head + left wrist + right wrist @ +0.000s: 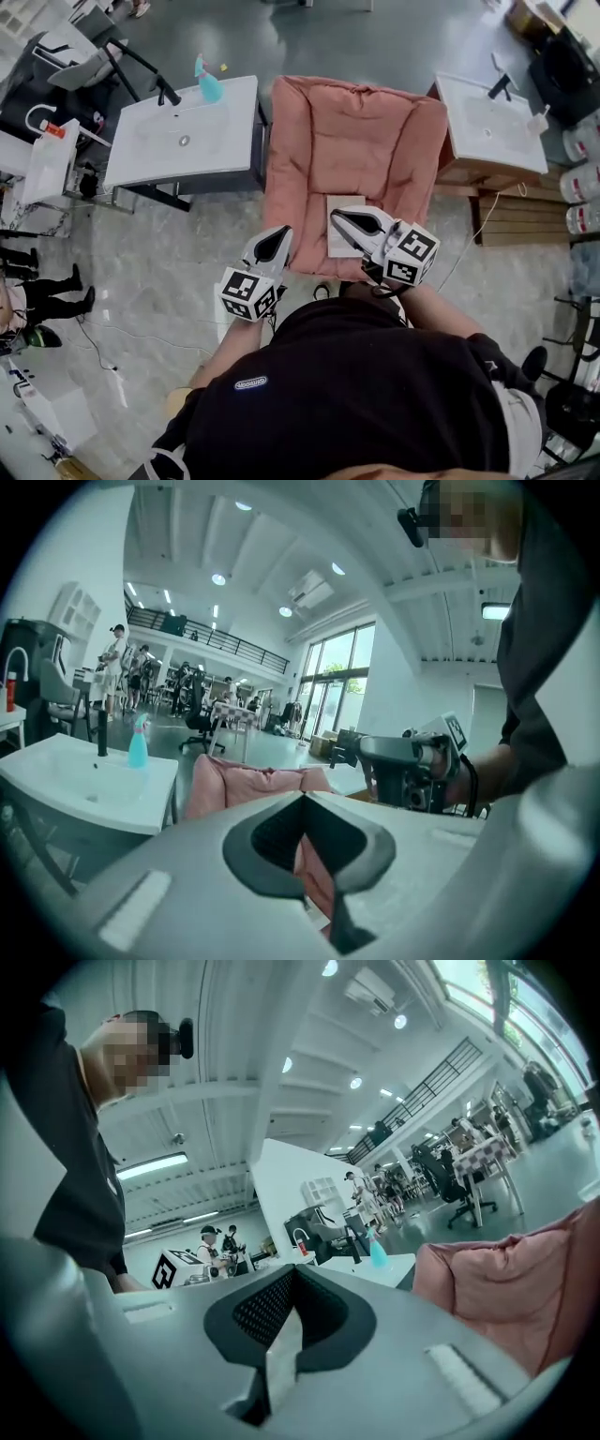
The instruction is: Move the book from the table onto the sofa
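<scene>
Head view: book (336,240) on sofa (347,141), partly covered by right gripper (338,217).

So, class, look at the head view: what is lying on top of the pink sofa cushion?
A pale book lies flat on the sofa cushion, near its front edge. The shut right gripper hides much of the book, so its cover cannot be seen whole.

The pink sofa (356,141) stands on the pale floor (159,281), with 1 book (339,239) lying on its seat.
</scene>
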`<action>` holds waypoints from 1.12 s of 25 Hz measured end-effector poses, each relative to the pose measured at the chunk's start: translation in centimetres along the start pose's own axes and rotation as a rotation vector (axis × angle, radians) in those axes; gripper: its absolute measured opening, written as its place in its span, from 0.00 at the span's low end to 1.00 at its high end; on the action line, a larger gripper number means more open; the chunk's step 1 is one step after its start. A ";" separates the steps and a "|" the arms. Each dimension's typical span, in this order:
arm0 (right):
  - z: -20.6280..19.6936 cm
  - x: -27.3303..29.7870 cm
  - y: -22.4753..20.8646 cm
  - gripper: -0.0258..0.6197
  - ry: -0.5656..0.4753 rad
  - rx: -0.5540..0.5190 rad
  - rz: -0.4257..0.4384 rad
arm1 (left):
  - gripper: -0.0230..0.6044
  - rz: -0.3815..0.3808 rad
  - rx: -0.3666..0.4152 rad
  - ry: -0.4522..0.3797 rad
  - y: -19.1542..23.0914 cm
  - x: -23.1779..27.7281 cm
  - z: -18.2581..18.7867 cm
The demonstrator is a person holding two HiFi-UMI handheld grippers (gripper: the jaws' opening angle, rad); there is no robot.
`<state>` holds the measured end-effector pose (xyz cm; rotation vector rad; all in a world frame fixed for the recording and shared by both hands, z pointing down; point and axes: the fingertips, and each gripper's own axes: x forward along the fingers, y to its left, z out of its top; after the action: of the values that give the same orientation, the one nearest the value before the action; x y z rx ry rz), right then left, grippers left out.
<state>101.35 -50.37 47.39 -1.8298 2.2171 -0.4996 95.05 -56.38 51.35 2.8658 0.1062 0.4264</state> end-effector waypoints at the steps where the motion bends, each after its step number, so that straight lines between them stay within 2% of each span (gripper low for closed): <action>1: 0.3 0.0 0.9 0.08 0.001 -0.016 0.003 | 0.04 -0.008 0.008 -0.017 -0.4 -0.6 0.7; 8: 2.7 -2.2 4.7 0.08 -0.021 -0.078 -0.035 | 0.04 -0.057 0.069 -0.093 -3.2 -3.8 4.4; 13: 4.3 -5.2 5.2 0.08 -0.073 -0.096 -0.056 | 0.04 -0.073 0.098 -0.115 -5.8 -4.0 5.6; 16: 4.9 -6.7 4.1 0.08 -0.106 -0.091 -0.054 | 0.04 -0.070 0.109 -0.132 -7.4 -3.1 6.3; 20: 6.3 -9.8 3.0 0.08 -0.177 -0.038 -0.038 | 0.04 -0.074 0.103 -0.108 -9.8 -0.9 6.0; 24: 7.2 -12.4 2.2 0.08 -0.143 -0.092 -0.031 | 0.04 -0.089 0.100 -0.105 -12.8 1.9 6.7; 28: 7.5 -14.4 2.0 0.08 -0.120 -0.138 0.004 | 0.04 -0.074 0.090 -0.112 -15.8 3.6 7.2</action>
<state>105.22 -36.82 39.06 -1.8682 2.2236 -0.2344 100.08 -42.30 41.77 2.9559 0.2152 0.2520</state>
